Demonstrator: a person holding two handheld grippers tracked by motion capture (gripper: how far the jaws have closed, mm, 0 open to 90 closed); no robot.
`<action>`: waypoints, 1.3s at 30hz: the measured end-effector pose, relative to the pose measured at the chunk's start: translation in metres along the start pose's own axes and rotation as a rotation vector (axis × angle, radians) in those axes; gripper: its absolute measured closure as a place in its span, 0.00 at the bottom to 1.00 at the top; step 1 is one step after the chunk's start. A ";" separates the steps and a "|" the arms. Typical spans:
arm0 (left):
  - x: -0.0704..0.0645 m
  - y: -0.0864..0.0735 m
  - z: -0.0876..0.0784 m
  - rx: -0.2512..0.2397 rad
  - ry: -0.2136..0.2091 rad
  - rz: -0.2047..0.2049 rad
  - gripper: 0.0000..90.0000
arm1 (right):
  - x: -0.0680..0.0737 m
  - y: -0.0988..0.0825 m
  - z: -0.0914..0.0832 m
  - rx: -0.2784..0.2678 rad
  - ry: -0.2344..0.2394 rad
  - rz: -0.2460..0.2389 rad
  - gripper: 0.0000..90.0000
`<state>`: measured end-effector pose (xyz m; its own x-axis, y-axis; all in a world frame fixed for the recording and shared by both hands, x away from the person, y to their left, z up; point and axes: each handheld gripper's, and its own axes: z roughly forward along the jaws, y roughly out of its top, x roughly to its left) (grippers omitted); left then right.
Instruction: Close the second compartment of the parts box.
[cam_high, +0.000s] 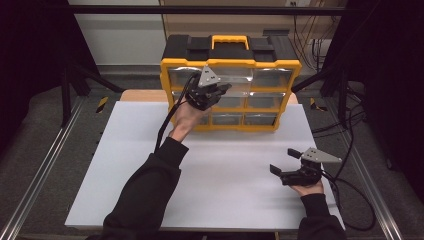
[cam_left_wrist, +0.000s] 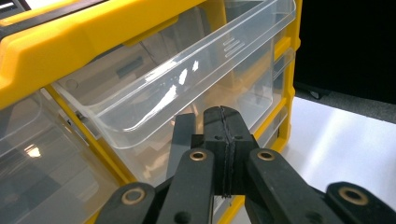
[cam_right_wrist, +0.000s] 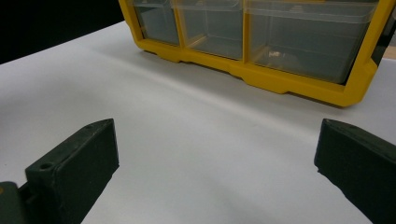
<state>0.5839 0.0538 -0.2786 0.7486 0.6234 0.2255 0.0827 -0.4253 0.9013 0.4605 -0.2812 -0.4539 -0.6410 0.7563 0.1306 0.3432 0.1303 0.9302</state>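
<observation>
High view: a yellow and black organiser cabinet (cam_high: 231, 82) with clear plastic drawers stands at the far edge of a white table (cam_high: 150, 170), a carry handle on its top. A person's left arm in a dark sleeve reaches forward to the cabinet's upper rows, left of centre, and the left gripper (cam_high: 221, 89) sits at the drawer fronts. The right gripper (cam_high: 285, 161) rests low over the near right part of the table, well apart from the cabinet, its jaws spread wide with nothing between them.

Left gripper view: the two black jaws are pressed flat together with nothing between them. Just beyond their tips a clear drawer (cam_left_wrist: 187, 74) stands pulled partway out of the yellow frame, and its curved front lip arcs above them. The drawer looks light, thin-walled, stiff and smooth, so likely slippery; the lip or the ribbed pull tab at its front looks like the best place to hook or pinch it.

Right gripper view: the jaws are set far apart over bare white table, and the cabinet's bottom row of drawers lies ahead at the far side.
</observation>
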 end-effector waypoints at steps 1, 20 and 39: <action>0.000 0.000 0.000 0.002 0.001 0.002 1.00 | 0.000 0.000 0.000 -0.001 -0.001 0.000 0.00; 0.009 0.003 0.011 0.014 0.021 0.020 1.00 | 0.000 0.000 -0.001 -0.005 0.000 0.002 0.00; 0.016 0.009 0.017 0.021 0.057 0.026 1.00 | 0.000 0.000 -0.001 -0.006 -0.001 0.003 0.00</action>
<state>0.6078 0.0492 -0.2733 0.7117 0.6486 0.2699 0.0781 -0.4548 0.8872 0.4601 -0.2819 -0.4532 -0.6390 0.7576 0.1330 0.3411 0.1242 0.9318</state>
